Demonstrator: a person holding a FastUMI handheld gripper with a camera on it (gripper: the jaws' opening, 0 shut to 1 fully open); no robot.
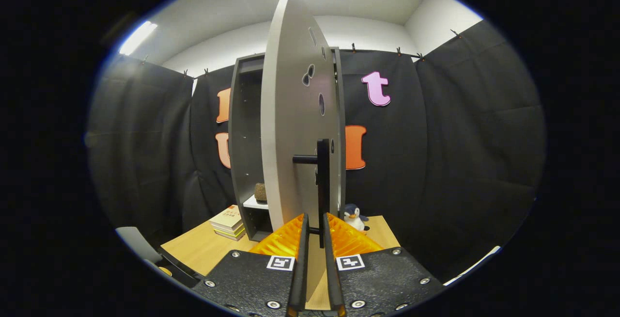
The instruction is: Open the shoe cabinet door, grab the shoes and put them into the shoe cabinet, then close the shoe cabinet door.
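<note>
Tool (315,227) fingers clamp the door handle (323,186); door (295,128) hides cabinet (244,147) interior.

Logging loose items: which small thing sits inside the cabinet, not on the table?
The brown lump on the cabinet shelf; books and penguin sit on the table.

Gripper (315,232) level, pointing forward, its 2 fingers (303,239) nearly closed, narrow gap between

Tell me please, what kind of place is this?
Probably a staged recording booth, not a home: black cloth walls hang from clips, and a grey shoe cabinet stands on a light wooden table. The gripper closes on its black door handle.
</note>
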